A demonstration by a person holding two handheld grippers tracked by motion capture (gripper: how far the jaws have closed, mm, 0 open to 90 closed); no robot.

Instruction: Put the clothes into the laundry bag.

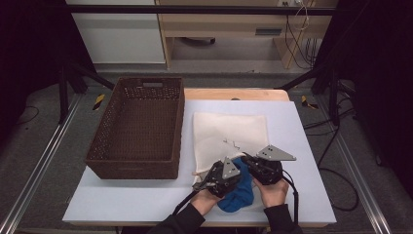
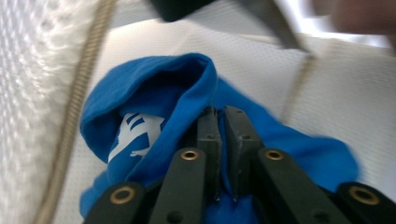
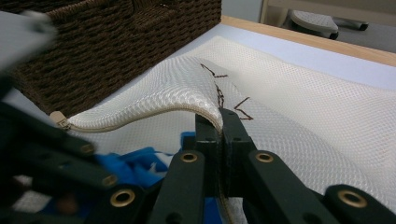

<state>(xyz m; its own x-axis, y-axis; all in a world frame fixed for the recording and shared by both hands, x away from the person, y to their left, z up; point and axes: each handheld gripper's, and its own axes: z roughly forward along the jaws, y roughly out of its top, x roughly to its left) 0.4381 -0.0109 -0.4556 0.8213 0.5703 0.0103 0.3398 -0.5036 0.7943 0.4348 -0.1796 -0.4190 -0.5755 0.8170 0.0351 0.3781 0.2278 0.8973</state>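
A cream mesh laundry bag with a zipper edge [image 1: 229, 136] lies flat on the pale blue-grey table top [image 1: 146, 197], its long axis running from the near edge toward the far edge and its open mouth at the near end, toward the person. A bright blue knit garment with a white printed mark [image 1: 238, 192] lies bunched at that mouth, partly on the mesh and partly over the table near the front edge. The left gripper [image 2: 223, 126] has its 2 black jaws closed on a fold of the blue garment, with a thin strip of blue cloth between them. The right gripper [image 3: 219, 128] pinches the zippered lip of the bag, jaws tight together, lifting that lip into an arch above the blue cloth; a small brown stitched mark [image 3: 219, 93] sits on the mesh just beyond the jaws. In the high view the 2 grippers sit close together, almost touching, though blur makes it hard to tell whether they do. To the left of the bag, just beside it, stands a dark brown woven rectangular basket [image 1: 139, 163], its long axis also pointing away from the person. Bare table top lies right of the bag and in front of the basket.
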